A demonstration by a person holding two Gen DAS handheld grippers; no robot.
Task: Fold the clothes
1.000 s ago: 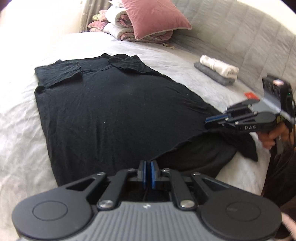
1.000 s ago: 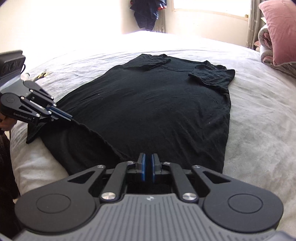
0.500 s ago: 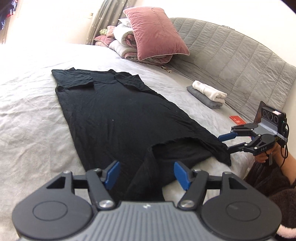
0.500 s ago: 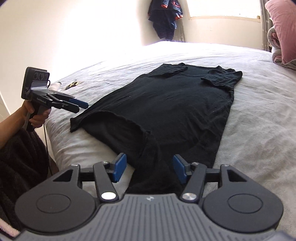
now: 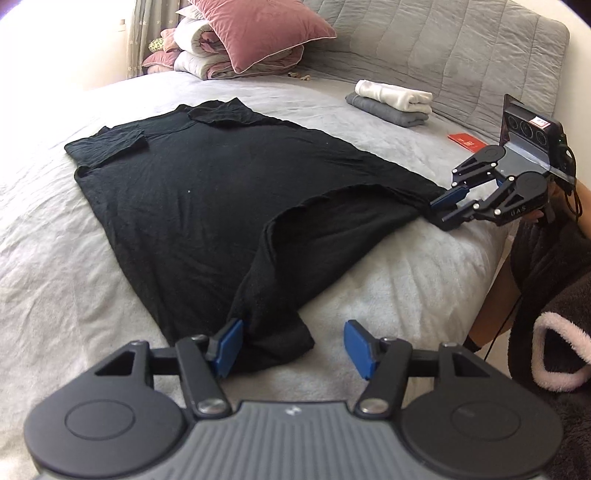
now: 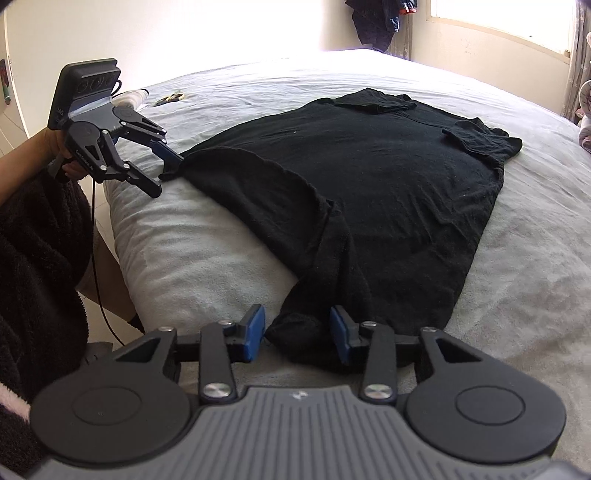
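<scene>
A black T-shirt (image 5: 207,206) lies flat on the grey bed (image 5: 55,280), sleeves folded inward and collar at the far end. Its near hem gapes, with the top layer curled back. My left gripper (image 5: 293,345) is open, and one hem corner lies loose by its left pad (image 5: 231,343). In the same view my right gripper (image 5: 443,210) is open at the other hem corner. In the right wrist view the T-shirt (image 6: 388,184) has its hem corner bunched between the spread pads of my right gripper (image 6: 297,332). My left gripper (image 6: 164,173) stands open at the far corner.
A pink pillow (image 5: 258,29) and folded blankets (image 5: 195,59) sit by the grey headboard (image 5: 443,44). A folded white and grey stack (image 5: 391,103) and a red card (image 5: 465,140) lie at the right. Scissors (image 6: 171,98) lie on the far side. A person's dark fleece sleeve (image 6: 37,258) is at the bed's edge.
Both grippers were shut on the hem a second ago. They have opened and let it go, and the hem corners now rest on the bed between the spread pads.
</scene>
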